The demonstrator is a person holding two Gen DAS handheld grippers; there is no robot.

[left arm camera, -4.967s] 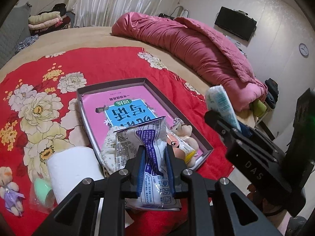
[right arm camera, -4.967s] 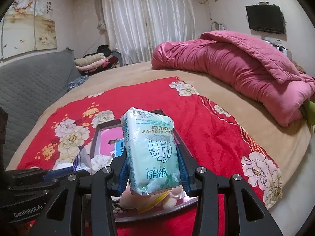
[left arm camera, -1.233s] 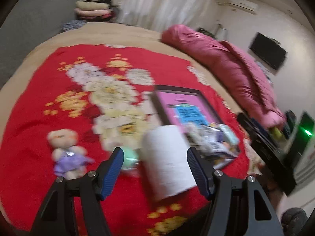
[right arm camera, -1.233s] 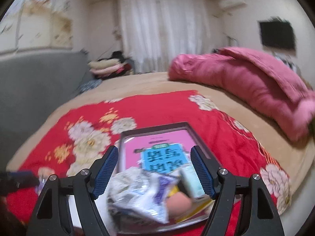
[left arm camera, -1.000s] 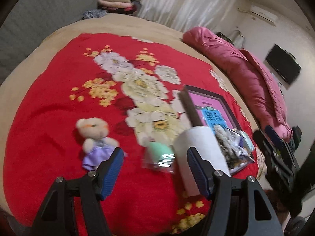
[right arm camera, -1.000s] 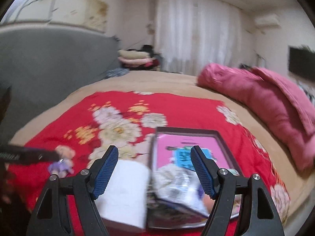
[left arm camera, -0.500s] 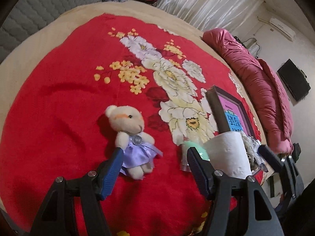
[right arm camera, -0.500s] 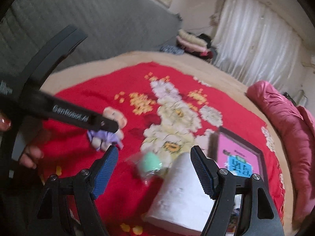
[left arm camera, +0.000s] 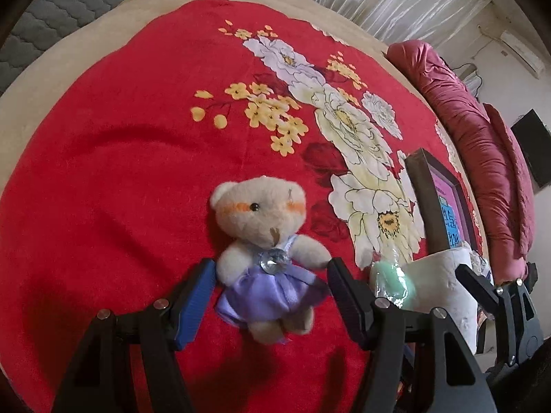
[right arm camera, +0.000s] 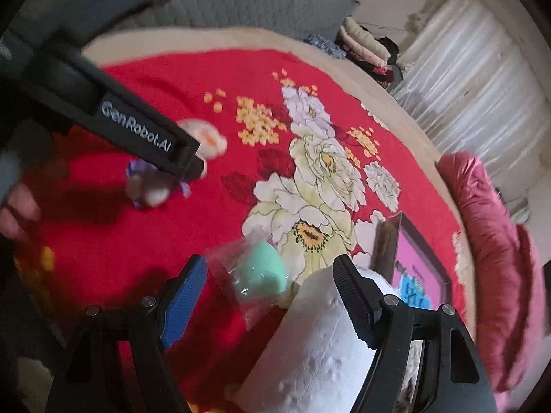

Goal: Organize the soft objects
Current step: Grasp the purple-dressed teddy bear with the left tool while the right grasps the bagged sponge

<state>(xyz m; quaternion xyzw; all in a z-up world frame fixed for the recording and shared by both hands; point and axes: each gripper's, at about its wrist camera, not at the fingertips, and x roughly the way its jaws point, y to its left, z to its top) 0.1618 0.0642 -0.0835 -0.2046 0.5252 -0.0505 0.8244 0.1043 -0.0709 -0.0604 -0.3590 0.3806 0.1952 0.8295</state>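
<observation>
both claws lowered, left claw (left arm camera: 270, 275) straddling teddy bear (left arm camera: 267, 247)

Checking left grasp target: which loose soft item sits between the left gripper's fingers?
The teddy bear in the purple dress; the bagged green sponge and paper roll lie outside them.

One teddy bear (left arm camera: 265, 241), one green sponge (right arm camera: 265, 272), one paper roll (right arm camera: 310, 351), one tray (left arm camera: 422, 203).

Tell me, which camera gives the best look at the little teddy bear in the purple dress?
The left wrist view. There the teddy bear lies sharp and whole on the red blanket, between the open fingers of the left hand-held gripper. In the right wrist view it is blurred and mostly hidden behind that same gripper.
</observation>
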